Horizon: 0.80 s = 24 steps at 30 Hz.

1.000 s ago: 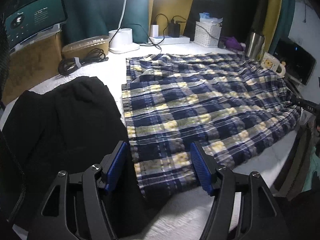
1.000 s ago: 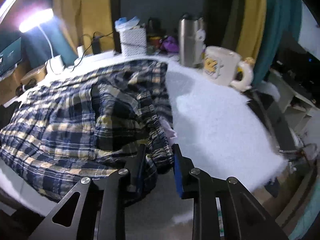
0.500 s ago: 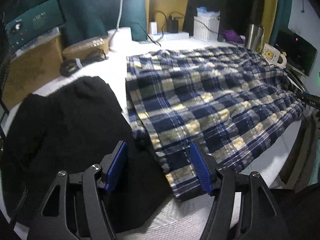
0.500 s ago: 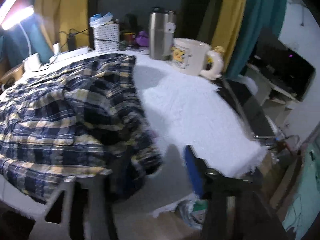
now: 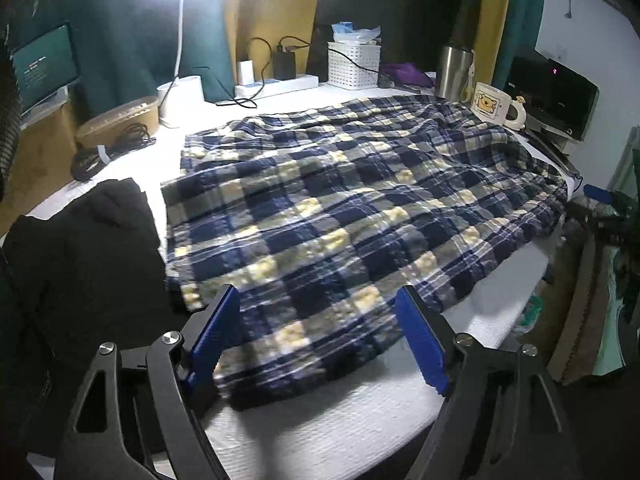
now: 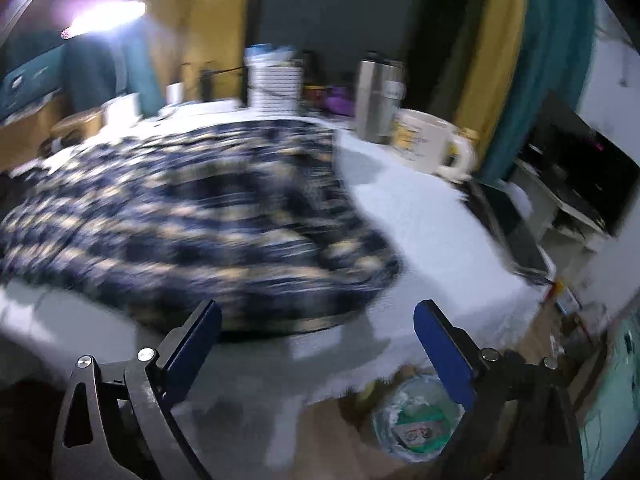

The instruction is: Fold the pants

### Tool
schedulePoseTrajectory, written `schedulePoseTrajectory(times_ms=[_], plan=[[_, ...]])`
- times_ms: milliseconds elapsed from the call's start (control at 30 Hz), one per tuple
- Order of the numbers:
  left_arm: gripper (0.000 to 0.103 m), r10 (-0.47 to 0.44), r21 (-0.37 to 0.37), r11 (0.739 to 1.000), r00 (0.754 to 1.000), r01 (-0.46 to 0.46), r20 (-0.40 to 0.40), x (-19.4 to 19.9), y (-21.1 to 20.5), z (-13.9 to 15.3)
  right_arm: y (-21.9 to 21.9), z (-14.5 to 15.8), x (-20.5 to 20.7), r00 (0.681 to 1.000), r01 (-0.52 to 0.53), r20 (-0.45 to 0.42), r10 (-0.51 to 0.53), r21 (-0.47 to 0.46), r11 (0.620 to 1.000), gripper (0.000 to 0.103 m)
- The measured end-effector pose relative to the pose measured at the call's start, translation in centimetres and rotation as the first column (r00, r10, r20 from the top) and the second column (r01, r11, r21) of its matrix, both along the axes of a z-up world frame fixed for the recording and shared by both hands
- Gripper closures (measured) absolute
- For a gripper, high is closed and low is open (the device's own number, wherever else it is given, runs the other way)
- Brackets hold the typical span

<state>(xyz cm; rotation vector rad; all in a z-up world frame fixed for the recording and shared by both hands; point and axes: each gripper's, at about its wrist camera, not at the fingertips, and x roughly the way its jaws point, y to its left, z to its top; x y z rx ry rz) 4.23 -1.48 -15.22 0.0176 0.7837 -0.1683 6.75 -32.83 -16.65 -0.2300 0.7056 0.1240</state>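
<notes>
Plaid pants [image 5: 352, 216] lie spread flat across white table [image 5: 360, 420], nothing folded yet. My left gripper [image 5: 318, 336] spread wide over near hem, empty. My right gripper [image 6: 318, 344] spread, empty, off waistband end. Next I pinch both ends.

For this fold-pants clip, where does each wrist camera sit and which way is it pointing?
Left wrist: behind the open left tongs, low at the table's near edge, looking across the plaid pants toward the lamp and clutter behind; black garment at left.
Right wrist: behind the open right tongs, off the pants' other end, motion-blurred.
Shared: pants, steel tumbler, mug, white basket.
</notes>
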Motion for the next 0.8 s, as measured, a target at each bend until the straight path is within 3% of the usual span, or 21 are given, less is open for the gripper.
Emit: schedulePoseTrajectory(times_ms=[167,333,467,600,800], plan=[[0.023,-0.003,-0.005,1.0,1.0,0.003,0.009,-0.2,-0.3,0.2,4.3,-1.0,-0.3,0.993,-0.113,-0.029,0.112,-0.034,0.993,0.005],[0.023,-0.002,-0.013,1.0,1.0,0.002,0.008,0.0,-0.2,0.0,8.0,-2.4,-0.2,0.982,-0.188,-0.031,0.186,-0.181,0.965,0.005],[0.022,-0.034,-0.014,0.999,0.999,0.034,0.013,0.1,-1.2,0.0,8.9,-2.1,0.6,0.977,-0.209,-0.004,0.214,-0.247,0.946,0.005],[0.013,-0.085,-0.009,0.996,0.996,0.086,0.035,0.2,-2.8,0.1,8.6,-0.7,2.2,0.974,-0.217,0.011,0.225,-0.231,0.949,0.005],[0.012,-0.168,0.061,0.984,0.985,0.165,0.048,0.6,-5.5,-0.3,7.8,0.7,5.0,0.976,-0.213,0.004,0.217,-0.154,0.965,0.005]])
